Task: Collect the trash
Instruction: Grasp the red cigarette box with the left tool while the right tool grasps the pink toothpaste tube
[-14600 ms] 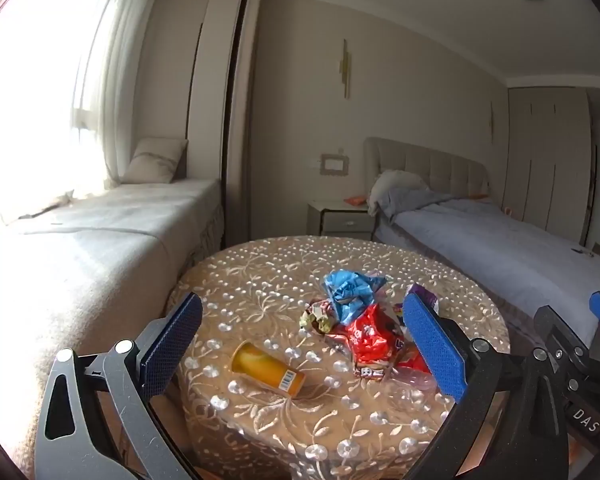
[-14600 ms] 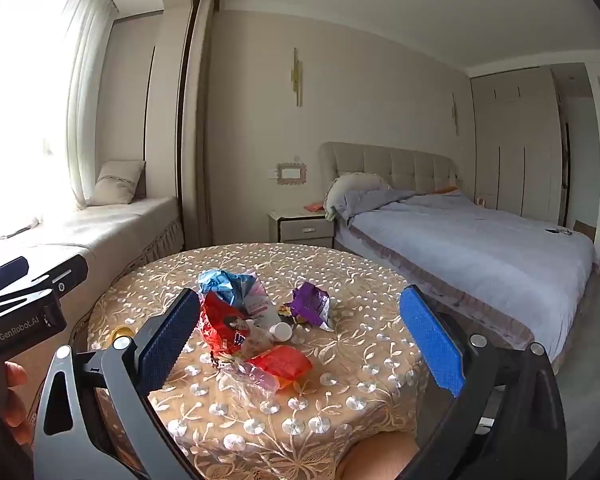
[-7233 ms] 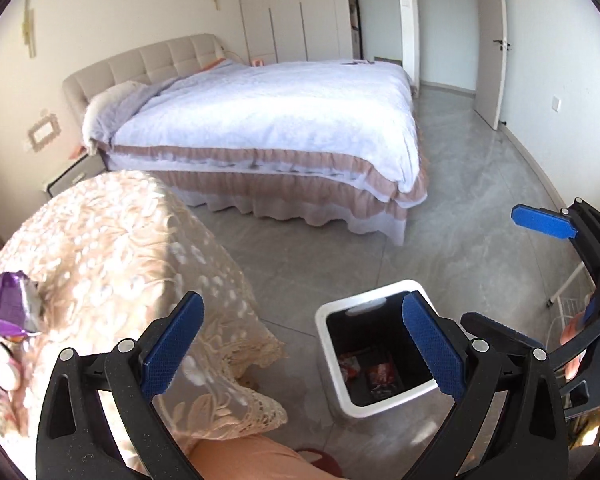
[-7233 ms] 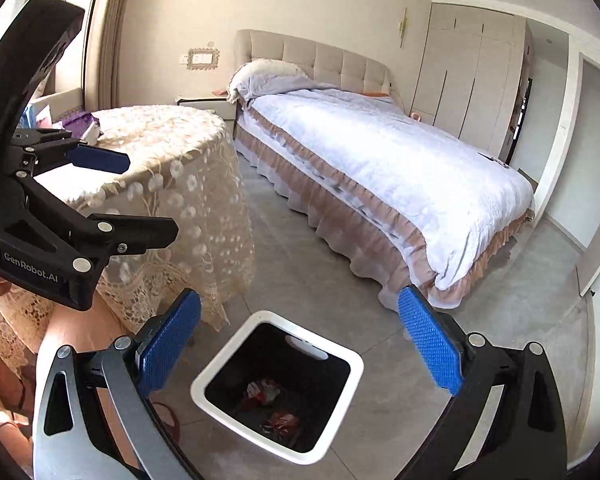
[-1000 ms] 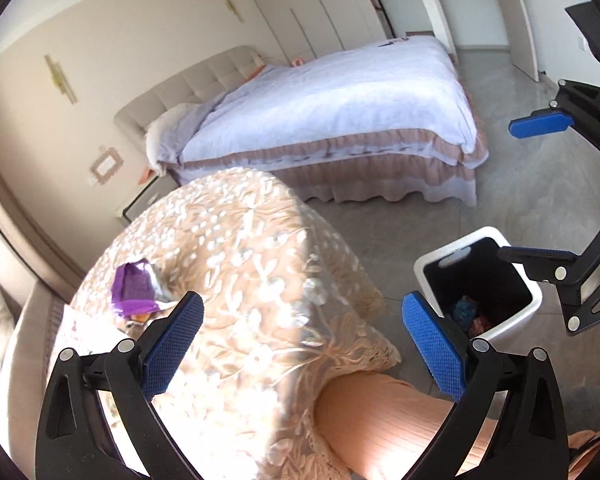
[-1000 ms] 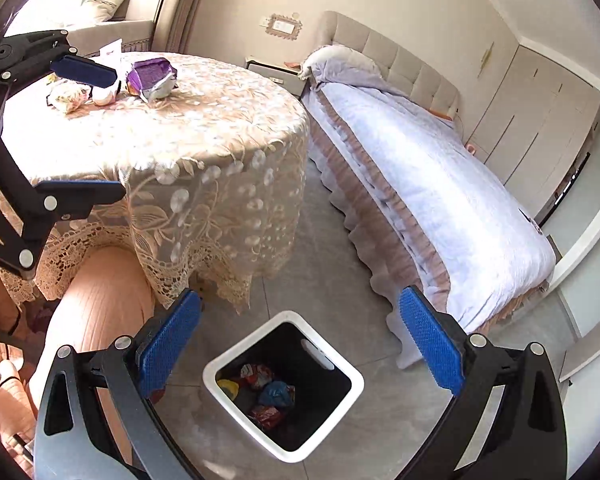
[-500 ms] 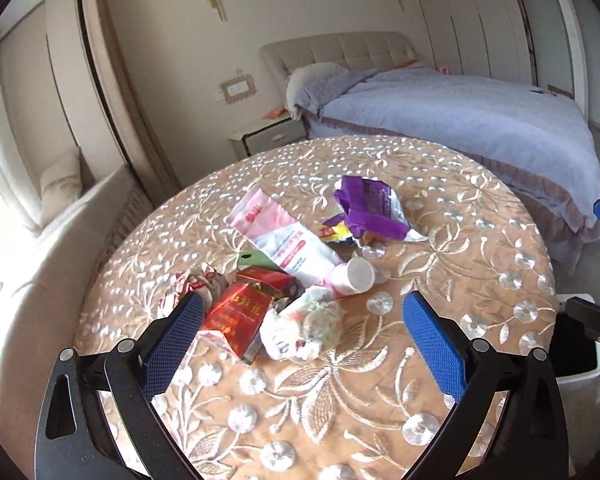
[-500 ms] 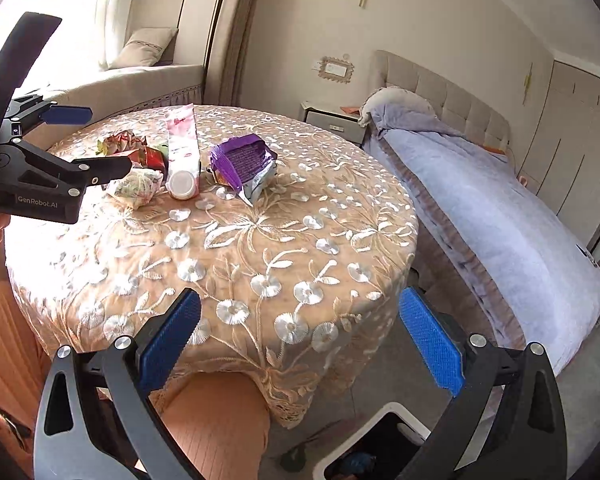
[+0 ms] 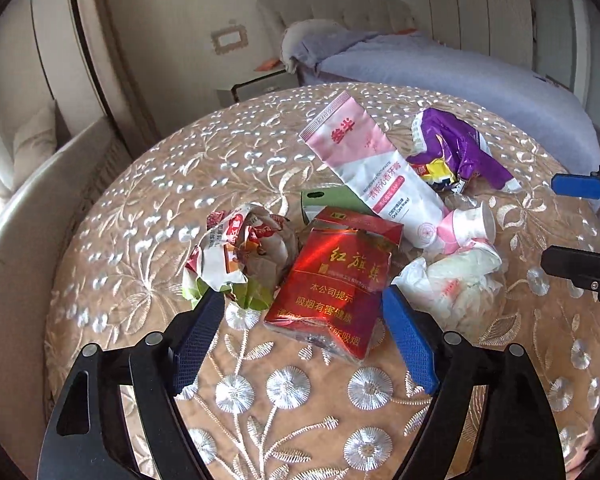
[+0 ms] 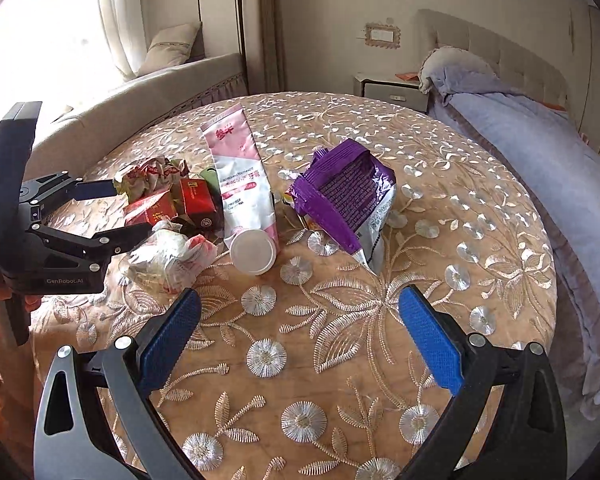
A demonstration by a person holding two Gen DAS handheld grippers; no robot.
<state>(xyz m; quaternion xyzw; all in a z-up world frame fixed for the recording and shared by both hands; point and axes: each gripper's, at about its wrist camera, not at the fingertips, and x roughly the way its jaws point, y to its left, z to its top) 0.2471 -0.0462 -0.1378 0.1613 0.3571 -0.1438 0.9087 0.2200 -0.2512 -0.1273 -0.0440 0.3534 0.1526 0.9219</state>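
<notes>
Red cigarette pack [image 9: 334, 280] lies between left gripper [image 9: 300, 320] pads, closing, untouched; right gripper [image 10: 300, 320] spread.

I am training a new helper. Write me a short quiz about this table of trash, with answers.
1. True or false: the purple bag lies on the floor.
2. Which thing lies between the purple bag and the red cigarette pack? A: toothpaste tube. B: glass bottle. C: banana peel.
3. Fill in: the right tongs are ___, with nothing between them.

Key: 1 false, it lies on the round table. 2 A. 3 open.
</notes>
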